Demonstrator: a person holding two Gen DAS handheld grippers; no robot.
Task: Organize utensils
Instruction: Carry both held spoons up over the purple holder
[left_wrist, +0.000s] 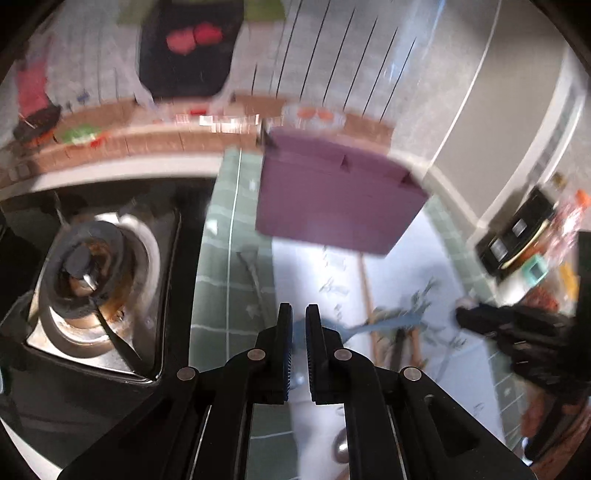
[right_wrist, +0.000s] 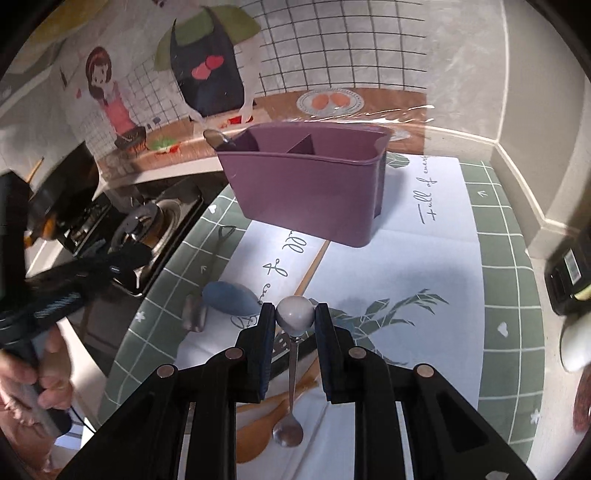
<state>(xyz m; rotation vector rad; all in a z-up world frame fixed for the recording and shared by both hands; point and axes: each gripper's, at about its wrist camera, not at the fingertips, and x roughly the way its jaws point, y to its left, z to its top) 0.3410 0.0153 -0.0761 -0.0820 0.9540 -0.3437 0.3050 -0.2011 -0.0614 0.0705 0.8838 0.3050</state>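
A purple utensil caddy (right_wrist: 310, 188) with dividers stands on the mat; a metal spoon head (right_wrist: 216, 138) sticks out of its left end. It also shows blurred in the left wrist view (left_wrist: 332, 199). My right gripper (right_wrist: 294, 314) is shut on the white ball end of a small metal spoon (right_wrist: 293, 373), whose bowl hangs below. My left gripper (left_wrist: 298, 314) is nearly shut and empty above a blue utensil (left_wrist: 388, 323). On the mat lie a blue spoon (right_wrist: 229, 297), a wooden spoon (right_wrist: 258, 432), a wooden chopstick (right_wrist: 314, 264) and a dark-handled metal utensil (right_wrist: 210, 266).
A gas stove burner (left_wrist: 88, 273) sits left of the mat, with the stove edge close to my left gripper. A black box (right_wrist: 569, 273) stands at the right edge of the counter. The wall with printed foil backs the counter behind the caddy.
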